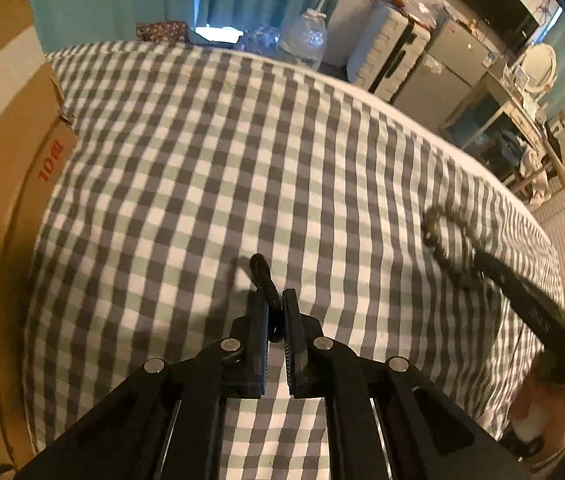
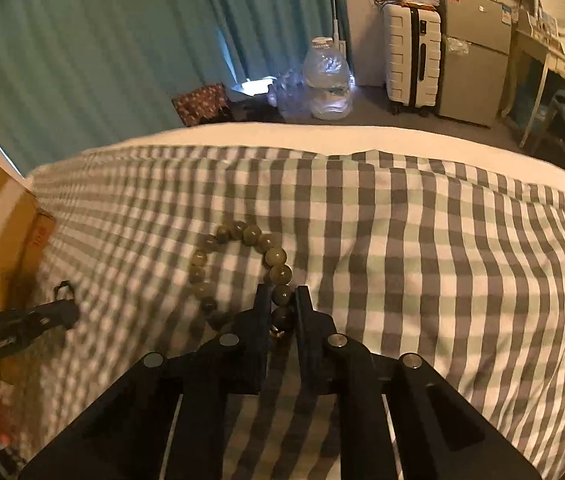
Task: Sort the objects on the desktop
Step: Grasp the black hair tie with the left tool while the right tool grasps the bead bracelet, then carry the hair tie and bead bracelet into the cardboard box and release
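Left wrist view: my left gripper (image 1: 275, 312) has its fingers pinching a small black clip (image 1: 265, 276), raised over the checked bed cover (image 1: 202, 152) for carrying toward the cardboard box (image 1: 10, 128), probably its sorting bin. My right gripper (image 2: 283, 308) has its fingers pinching the bead bracelet (image 2: 238, 272), farther from the box; the loop drapes forward, its contact with the cover unclear.
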### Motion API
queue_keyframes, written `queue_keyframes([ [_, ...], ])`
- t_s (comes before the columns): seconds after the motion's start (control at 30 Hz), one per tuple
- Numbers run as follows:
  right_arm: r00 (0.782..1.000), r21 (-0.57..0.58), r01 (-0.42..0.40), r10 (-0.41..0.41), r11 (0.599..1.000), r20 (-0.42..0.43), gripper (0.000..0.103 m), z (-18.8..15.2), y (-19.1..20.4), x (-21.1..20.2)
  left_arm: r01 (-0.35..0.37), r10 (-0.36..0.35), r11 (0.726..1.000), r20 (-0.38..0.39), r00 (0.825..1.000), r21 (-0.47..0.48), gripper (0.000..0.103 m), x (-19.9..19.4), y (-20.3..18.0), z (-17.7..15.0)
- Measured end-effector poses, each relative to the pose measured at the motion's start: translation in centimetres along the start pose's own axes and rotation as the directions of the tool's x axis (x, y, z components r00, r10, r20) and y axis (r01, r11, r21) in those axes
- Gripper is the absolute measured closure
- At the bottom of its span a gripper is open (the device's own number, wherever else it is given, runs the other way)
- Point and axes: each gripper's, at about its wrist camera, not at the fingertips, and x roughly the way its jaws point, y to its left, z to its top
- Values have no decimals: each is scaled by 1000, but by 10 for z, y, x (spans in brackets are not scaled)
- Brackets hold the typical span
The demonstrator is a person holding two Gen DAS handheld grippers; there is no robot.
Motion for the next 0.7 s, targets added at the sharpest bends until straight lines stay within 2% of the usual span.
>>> queue_keyframes([
  [0.1,999,-1,10,-10,1000,43,92,-5,2,-19,16,-15,1000,16,1000,-25,96,-4,2,7],
  [0.17,998,17,-13,12,1000,68,92,-7,2,-31,27,-27,999,22,999,-29,96,-9,3,6],
  [0.3,996,66,-66,61,996,69,92,-14,-8,-56,30,-29,999,30,999,-18,96,-25,3,0],
  [0.4,996,68,-68,64,995,59,92,-23,-7,-72,44,-44,999,32,999,-11,96,-36,-5,-3],
  [0.53,997,79,-64,60,995,54,92,-38,-4,-95,15,-17,999,44,999,43,96,-50,-22,-8],
  [0.7,996,54,-57,54,997,71,92,-51,13,-127,34,-37,998,58,998,55,96,-71,-26,-15],
])
